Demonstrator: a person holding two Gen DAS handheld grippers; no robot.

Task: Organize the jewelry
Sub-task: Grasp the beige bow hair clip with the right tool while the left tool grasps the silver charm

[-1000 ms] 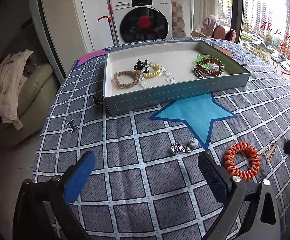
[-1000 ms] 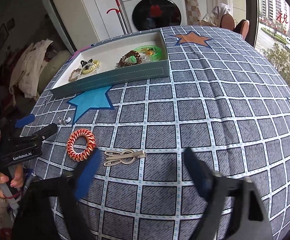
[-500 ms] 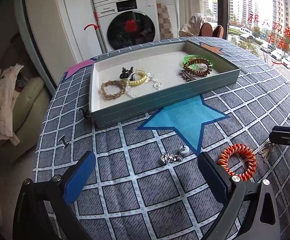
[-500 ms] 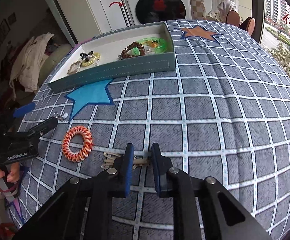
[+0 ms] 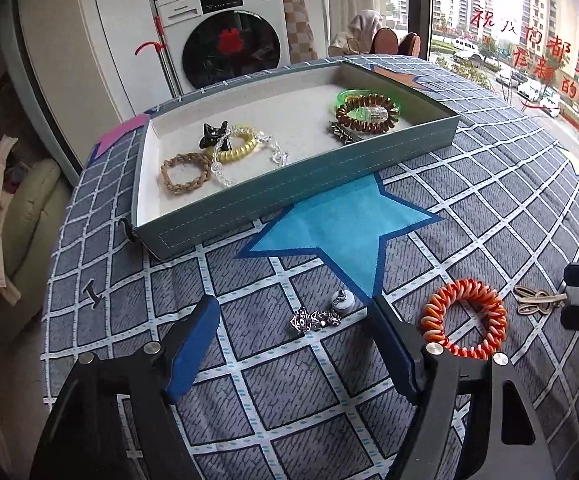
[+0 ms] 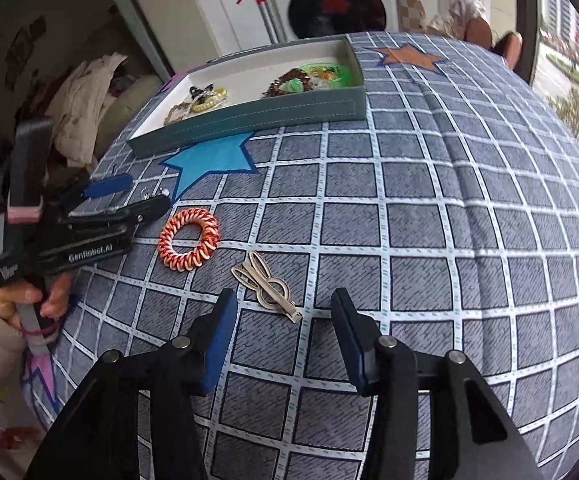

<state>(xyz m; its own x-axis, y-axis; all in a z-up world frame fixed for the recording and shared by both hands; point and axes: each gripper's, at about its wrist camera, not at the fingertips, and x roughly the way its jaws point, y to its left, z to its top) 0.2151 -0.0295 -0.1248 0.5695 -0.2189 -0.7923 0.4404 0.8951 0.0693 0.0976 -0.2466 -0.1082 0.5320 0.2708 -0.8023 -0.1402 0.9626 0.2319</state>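
A teal tray (image 5: 289,184) (image 6: 249,110) holds several hair ties and clips. On the checked cloth lie a silver earring (image 5: 319,316), an orange spiral hair tie (image 5: 465,324) (image 6: 189,240) and a gold rabbit-shaped hair clip (image 6: 265,286) (image 5: 537,300). My left gripper (image 5: 295,334) is open, its fingers either side of the earring, just short of it. My right gripper (image 6: 283,316) is open, with the clip's near end between its fingertips. The left gripper also shows in the right wrist view (image 6: 129,200).
A small black clip (image 5: 93,292) lies on the cloth at the left, another black piece (image 5: 125,230) by the tray's corner. A washing machine (image 5: 225,36) stands behind the table and a cream sofa (image 5: 21,216) with clothes to the left.
My right gripper shut over the hair clip half a second ago and is open again; the clip has turned on the cloth. My left gripper has moved forward toward the earring.
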